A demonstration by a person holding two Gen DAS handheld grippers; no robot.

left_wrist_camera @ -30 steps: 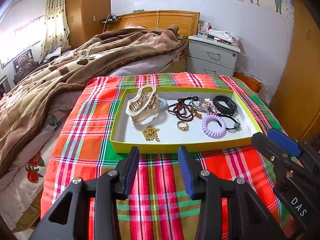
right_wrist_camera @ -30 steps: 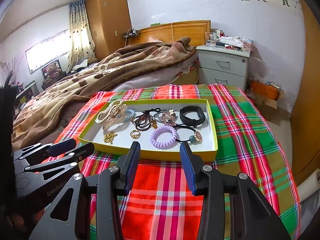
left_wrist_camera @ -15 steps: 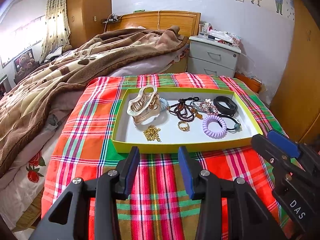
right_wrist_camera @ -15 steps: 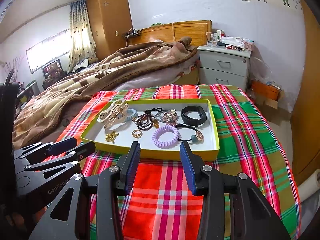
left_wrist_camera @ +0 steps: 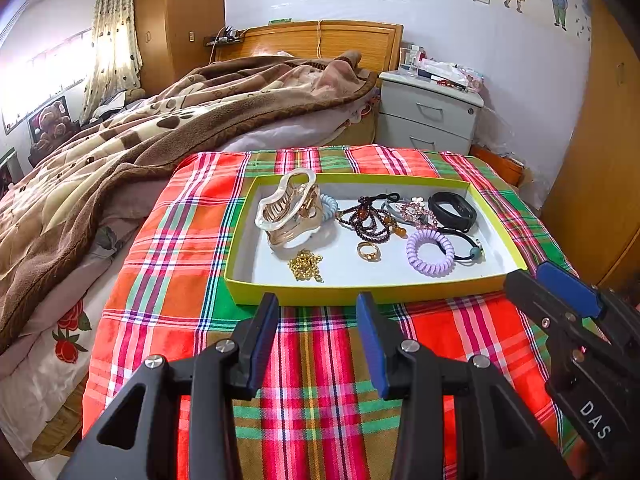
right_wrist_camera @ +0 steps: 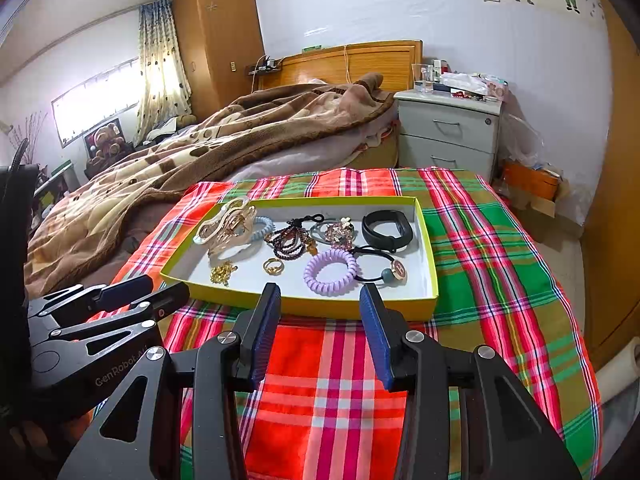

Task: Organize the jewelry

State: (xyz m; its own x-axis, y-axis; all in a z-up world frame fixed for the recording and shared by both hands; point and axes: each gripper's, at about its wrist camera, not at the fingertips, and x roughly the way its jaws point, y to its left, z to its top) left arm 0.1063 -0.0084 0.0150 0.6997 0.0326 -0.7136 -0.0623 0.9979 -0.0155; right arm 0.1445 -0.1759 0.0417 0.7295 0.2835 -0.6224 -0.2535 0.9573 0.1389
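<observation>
A shallow yellow-green tray (left_wrist_camera: 360,295) (right_wrist_camera: 308,307) lies on a plaid cloth. It holds a large gold-and-cream hair claw (left_wrist_camera: 290,212) (right_wrist_camera: 226,228), a gold chain (left_wrist_camera: 305,265), a gold ring (left_wrist_camera: 368,250) (right_wrist_camera: 273,266), a dark bead bracelet (left_wrist_camera: 368,218), a lilac spiral hair tie (left_wrist_camera: 430,253) (right_wrist_camera: 330,272), a black band (left_wrist_camera: 452,210) (right_wrist_camera: 386,228) and a black elastic with a bead (left_wrist_camera: 472,250). My left gripper (left_wrist_camera: 317,312) hovers open just short of the tray's near rim, with nothing between its fingers. My right gripper (right_wrist_camera: 319,304) is likewise open and empty.
The plaid cloth (left_wrist_camera: 168,264) covers the foot of a bed; a brown blanket (left_wrist_camera: 120,140) is heaped to the left. A grey nightstand (left_wrist_camera: 430,116) stands behind, a wooden wardrobe (right_wrist_camera: 616,200) to the right. Each gripper shows at the edge of the other's view.
</observation>
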